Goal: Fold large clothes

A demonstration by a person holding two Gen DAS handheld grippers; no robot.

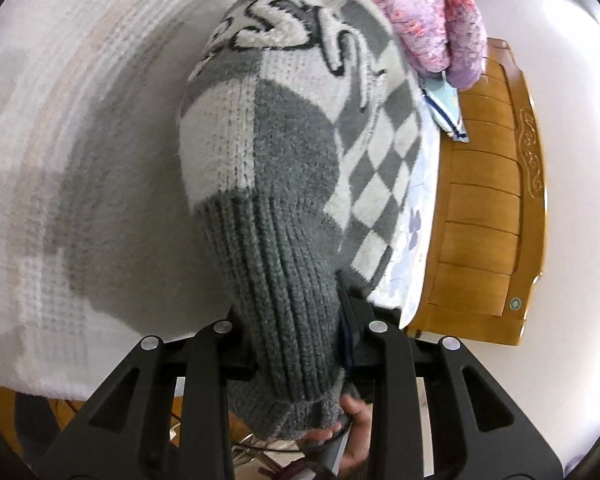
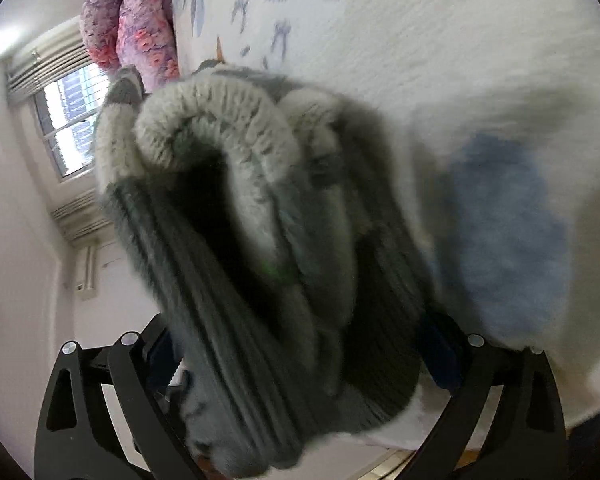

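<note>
- Left wrist view: the left gripper (image 1: 300,344) is pinching the ribbed grey hem of the sweater (image 1: 276,152). The knit runs out from between its fingers and lies over the bed (image 1: 80,160). My reading is that the hem is held so this edge can be lifted and carried across the body of the garment for a fold.
- The landmark here is the wooden headboard (image 1: 488,208). The sweater lies on the bed just beside it, with the mattress edge between them. A pink-and-purple floral quilt (image 1: 428,12) is bunched at the far end of the headboard, touching the sweater's far edge.
- A bare hand (image 1: 352,436) shows below the hem, behind the gripper.
- The sweater is a thick knit, grey and white in large checks and small diamonds, with raised white lettering outlined in black. The hem is plain grey rib.
- Right wrist view: the picture is blurred. The right gripper (image 2: 300,360) has a bunched, doubled-over part of the same sweater (image 2: 236,216) between its widely spaced fingers. The fabric hides the tips, so I cannot tell whether they are clamped on it.
- The bunch hangs close before the lens, above the bed (image 2: 460,48). The quilt (image 2: 136,20) lies beyond it, near a window (image 2: 68,128).
</note>
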